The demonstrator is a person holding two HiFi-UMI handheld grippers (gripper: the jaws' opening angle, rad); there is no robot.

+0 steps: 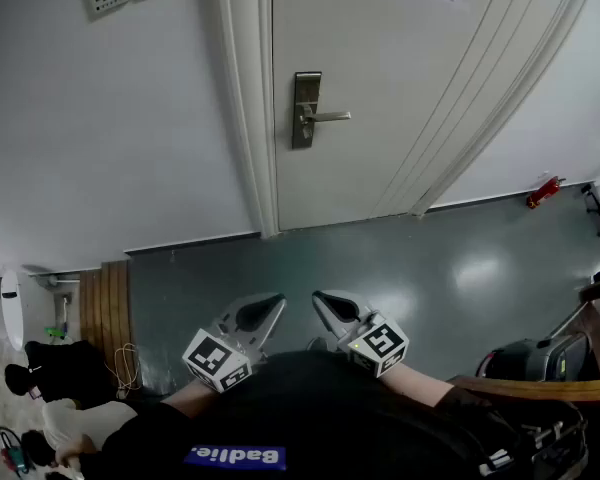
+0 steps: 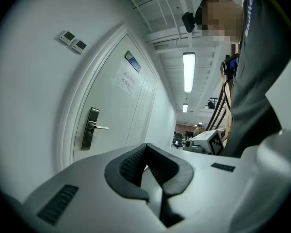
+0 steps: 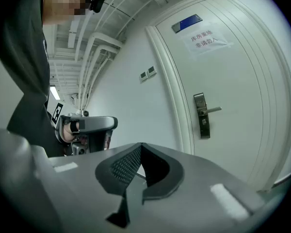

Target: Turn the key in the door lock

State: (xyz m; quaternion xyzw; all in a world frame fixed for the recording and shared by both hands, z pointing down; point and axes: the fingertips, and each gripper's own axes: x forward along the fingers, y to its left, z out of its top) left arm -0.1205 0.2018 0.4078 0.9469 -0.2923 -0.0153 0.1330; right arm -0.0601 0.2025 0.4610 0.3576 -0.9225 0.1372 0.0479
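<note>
The door (image 1: 380,88) filled the view at twelve o'clock, white, panelled and closed, with grey floor (image 1: 380,268) lying between it and the person. Low at six o'clock, close against the person's body, the left gripper (image 1: 276,302) and right gripper (image 1: 320,298) hung side by side, well apart from the door. In the left gripper view the left gripper (image 2: 146,150) had its jaws pressed together at the tips with nothing between them, and the right gripper (image 3: 140,148) showed the same in its own view: tips meeting, no key in them. The lock (image 1: 306,110) sat on the door's left edge at twelve o'clock, a dark upright plate with a handle (image 1: 330,117) pointing to three o'clock. From that range I could not make out a key in it. To my mind the step in hand was the approach. One gripper would need to go up square to the plate, open its jaws only when close, take the key's bow flat across the pads and then twist about the key's own axis without levering sideways. As for containers, only a dark bag (image 1: 55,368) lay at eight o'clock on the floor, and I could not tell what it held.
</note>
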